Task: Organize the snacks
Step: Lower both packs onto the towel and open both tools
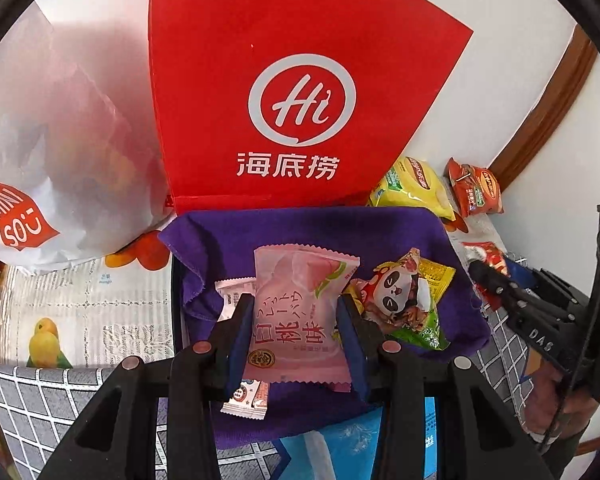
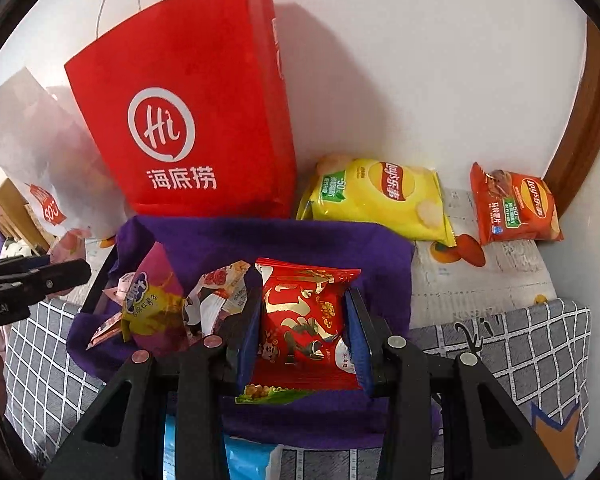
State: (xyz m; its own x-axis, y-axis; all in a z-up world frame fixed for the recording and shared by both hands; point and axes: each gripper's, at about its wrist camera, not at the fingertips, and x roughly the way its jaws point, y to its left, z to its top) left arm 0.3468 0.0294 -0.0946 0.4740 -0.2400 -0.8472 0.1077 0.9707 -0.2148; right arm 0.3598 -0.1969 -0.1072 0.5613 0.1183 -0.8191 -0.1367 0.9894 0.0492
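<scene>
Gripping pink snack (image 1: 296,316), red snack (image 2: 308,324)

A worktop (image 2: 540,340) under a grey checked cover is carrying a purple-lined tray (image 2: 260,236), a red paper bag (image 2: 204,120), a white bag (image 1: 60,140), and yellow (image 2: 380,196) and orange (image 2: 516,208) crisp packets.

Cloth-lined tray (image 2: 380,256) at lower centre holding small snack packets (image 2: 152,300), paper bag (image 2: 188,120) upright behind it, plastic bag (image 2: 40,152) at far left, two chip bags (image 2: 380,196) behind the tray at right.
</scene>
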